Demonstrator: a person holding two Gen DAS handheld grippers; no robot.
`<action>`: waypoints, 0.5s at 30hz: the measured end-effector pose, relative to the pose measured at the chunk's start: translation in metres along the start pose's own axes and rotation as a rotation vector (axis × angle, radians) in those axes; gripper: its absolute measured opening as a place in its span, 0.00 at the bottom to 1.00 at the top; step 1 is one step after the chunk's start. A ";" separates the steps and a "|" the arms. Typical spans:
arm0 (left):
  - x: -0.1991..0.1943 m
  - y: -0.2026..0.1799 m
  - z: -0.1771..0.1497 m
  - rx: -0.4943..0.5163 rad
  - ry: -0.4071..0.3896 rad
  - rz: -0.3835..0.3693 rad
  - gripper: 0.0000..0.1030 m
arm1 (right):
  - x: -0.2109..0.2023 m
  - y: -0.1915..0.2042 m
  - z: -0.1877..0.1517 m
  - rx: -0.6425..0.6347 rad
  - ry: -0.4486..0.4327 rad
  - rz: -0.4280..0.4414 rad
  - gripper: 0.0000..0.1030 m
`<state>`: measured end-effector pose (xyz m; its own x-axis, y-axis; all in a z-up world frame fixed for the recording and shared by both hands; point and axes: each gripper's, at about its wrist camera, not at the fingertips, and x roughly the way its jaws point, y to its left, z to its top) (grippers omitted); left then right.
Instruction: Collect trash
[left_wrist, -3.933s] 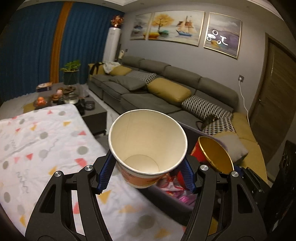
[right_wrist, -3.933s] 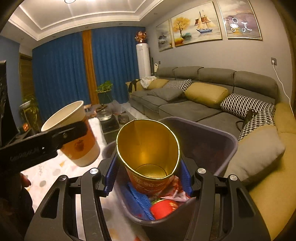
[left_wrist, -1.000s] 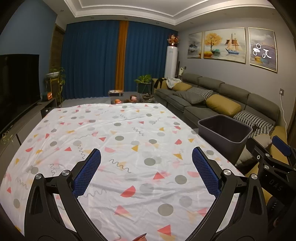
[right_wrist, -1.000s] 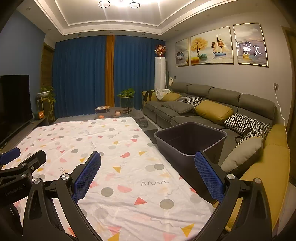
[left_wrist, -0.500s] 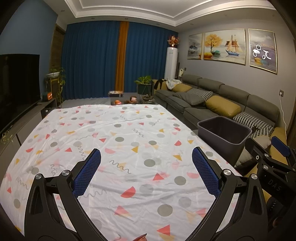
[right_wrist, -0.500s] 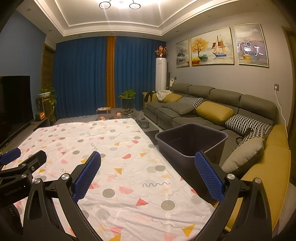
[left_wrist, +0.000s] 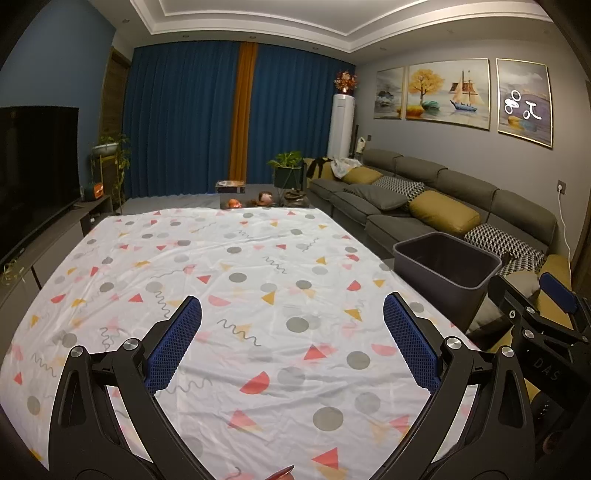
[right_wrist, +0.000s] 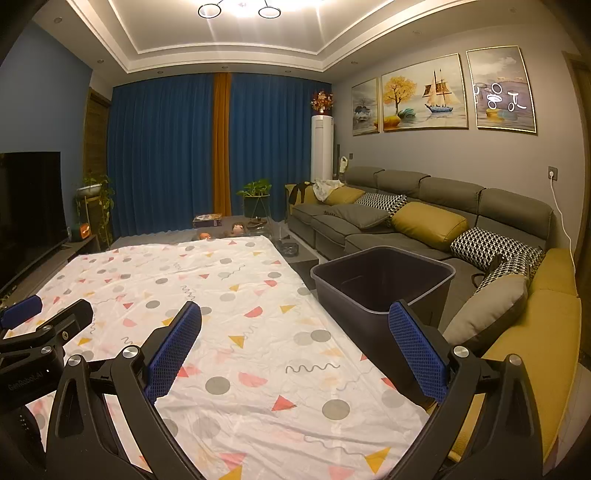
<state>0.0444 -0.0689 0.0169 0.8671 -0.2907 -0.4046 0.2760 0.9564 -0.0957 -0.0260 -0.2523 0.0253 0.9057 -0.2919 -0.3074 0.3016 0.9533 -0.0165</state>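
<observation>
I have both claws hovering above the tabletop (left_wrist: 258, 258), which is draped in a white cloth printed with grey dots, red and orange triangles and squiggles. My left claw (left_wrist: 291, 339) is spread wide and released, its 2 blue pads (left_wrist: 173, 343) apart with nothing between them, only patterned cloth showing through the gap. My right claw (right_wrist: 295, 347) is likewise released and holds nothing; its blue pads (right_wrist: 415, 350) stand far apart over the near right part of the cloth. The dark grey trash bin (right_wrist: 384, 291) stands just beside the right edge of the tabletop, between it and the grey sofa (right_wrist: 424, 218); in the left wrist view the same bin (left_wrist: 447, 266) sits to the right, in front of the sofa cushions. From these angles I see only the upper part of the bin's dark inner walls, so I cannot tell what lies inside. In the left view the other claw's black body pokes in at the right edge; in the right view the left one's body shows at the lower left. Beyond the far end of the cloth hang blue curtains (right_wrist: 166, 155) with 1 orange strip, and 3 framed paintings (right_wrist: 424, 99) hang over the sofa.
</observation>
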 end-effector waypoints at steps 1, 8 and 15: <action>0.000 0.000 0.000 0.001 0.000 0.002 0.94 | 0.000 0.001 0.000 0.000 0.000 0.001 0.95; 0.000 -0.001 0.000 -0.001 0.001 0.002 0.94 | 0.001 0.001 0.002 0.000 0.000 0.003 0.95; 0.000 -0.001 0.001 -0.001 0.001 0.002 0.94 | 0.002 0.001 0.002 -0.001 -0.001 0.004 0.95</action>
<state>0.0443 -0.0700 0.0178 0.8673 -0.2886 -0.4055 0.2736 0.9570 -0.0961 -0.0234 -0.2516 0.0265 0.9073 -0.2878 -0.3066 0.2973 0.9546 -0.0163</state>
